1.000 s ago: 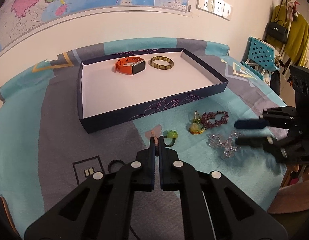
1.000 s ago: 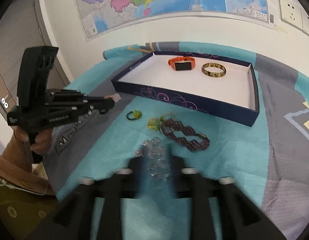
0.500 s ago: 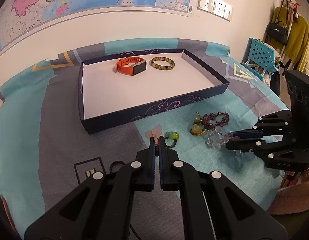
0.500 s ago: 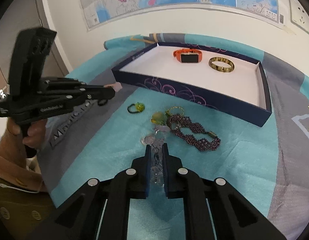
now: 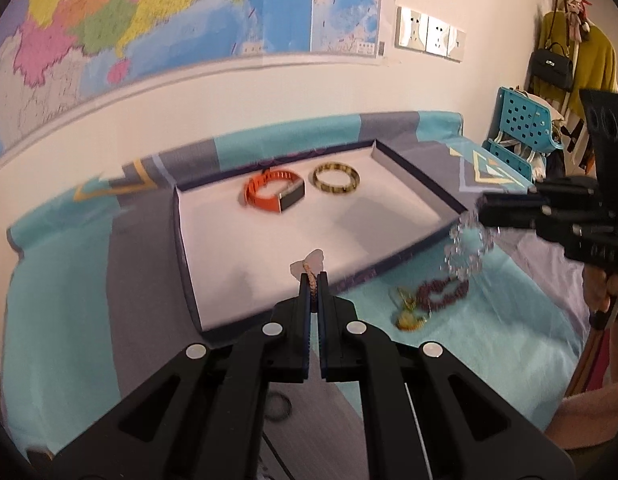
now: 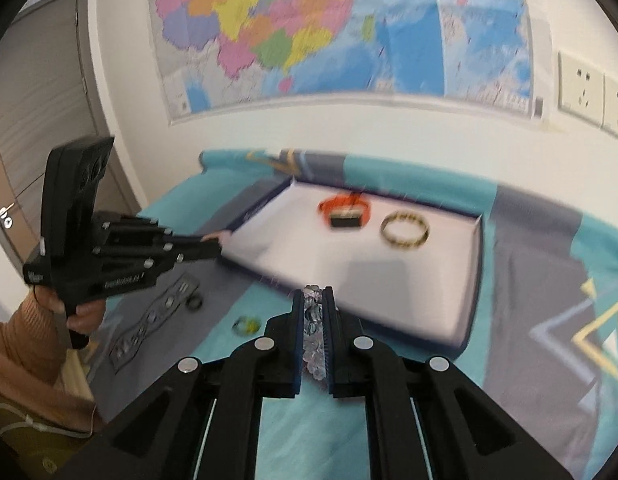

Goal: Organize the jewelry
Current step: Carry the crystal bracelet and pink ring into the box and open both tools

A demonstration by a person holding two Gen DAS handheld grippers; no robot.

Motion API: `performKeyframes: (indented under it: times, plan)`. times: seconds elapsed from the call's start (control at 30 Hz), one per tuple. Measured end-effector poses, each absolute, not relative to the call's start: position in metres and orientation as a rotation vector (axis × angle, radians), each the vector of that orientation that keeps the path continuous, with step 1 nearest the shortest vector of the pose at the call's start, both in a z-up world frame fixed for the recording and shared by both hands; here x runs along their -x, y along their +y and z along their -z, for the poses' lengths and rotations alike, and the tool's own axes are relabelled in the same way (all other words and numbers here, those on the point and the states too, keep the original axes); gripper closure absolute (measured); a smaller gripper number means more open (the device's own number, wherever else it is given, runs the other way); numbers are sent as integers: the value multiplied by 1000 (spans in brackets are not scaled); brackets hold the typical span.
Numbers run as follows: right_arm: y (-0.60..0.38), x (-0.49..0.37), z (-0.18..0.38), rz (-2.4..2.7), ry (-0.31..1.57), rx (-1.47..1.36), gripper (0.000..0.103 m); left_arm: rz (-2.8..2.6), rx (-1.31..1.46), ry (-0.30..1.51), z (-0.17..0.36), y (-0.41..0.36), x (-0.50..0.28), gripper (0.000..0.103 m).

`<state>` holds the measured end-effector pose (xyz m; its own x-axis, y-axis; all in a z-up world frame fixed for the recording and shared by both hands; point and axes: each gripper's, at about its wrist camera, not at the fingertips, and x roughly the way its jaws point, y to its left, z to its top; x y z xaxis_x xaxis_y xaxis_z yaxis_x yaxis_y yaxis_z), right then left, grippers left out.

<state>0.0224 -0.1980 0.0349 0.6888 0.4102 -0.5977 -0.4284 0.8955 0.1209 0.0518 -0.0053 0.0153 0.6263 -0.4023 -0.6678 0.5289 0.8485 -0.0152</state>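
My left gripper (image 5: 313,280) is shut on a small pink charm (image 5: 309,260) on a brown cord, held above the near wall of the dark blue tray (image 5: 183,248). My right gripper (image 6: 313,294) is shut on a clear crystal bead bracelet (image 6: 313,320), which dangles off the cloth by the tray's right corner in the left wrist view (image 5: 467,244). Inside the tray lie an orange watch band (image 5: 273,192) and a yellow-green bangle (image 5: 336,178). A dark red bead bracelet (image 5: 443,292) and a yellow pendant (image 5: 407,318) rest on the teal cloth.
A small green ring (image 6: 247,326) and a black ring (image 6: 195,304) lie on the cloth left of the tray (image 6: 475,280). A hand (image 6: 81,312) holds the left gripper's grip. A blue chair (image 5: 521,120) stands past the table's right edge; a door (image 6: 37,120) is at the left.
The right gripper closed on the crystal bracelet and lifted it off the cloth toward the tray. The left gripper rose with the pink charm, and now hangs over the tray's near wall.
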Motion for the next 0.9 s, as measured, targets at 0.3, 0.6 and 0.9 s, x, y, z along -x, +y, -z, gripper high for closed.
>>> performKeyframes:
  times: [0.3,0.6,0.9]
  plan:
    - [-198,-78,-44,-420,633,45,96,537,-243,721,-17,-21,-92,99]
    - [-186,-122,-23,-430,690,11,96,527,-288,783,7,-43,-130,99]
    - [-188,-150,-1,-419,755,-42,96,504,-298,847,27,-52,-159,99]
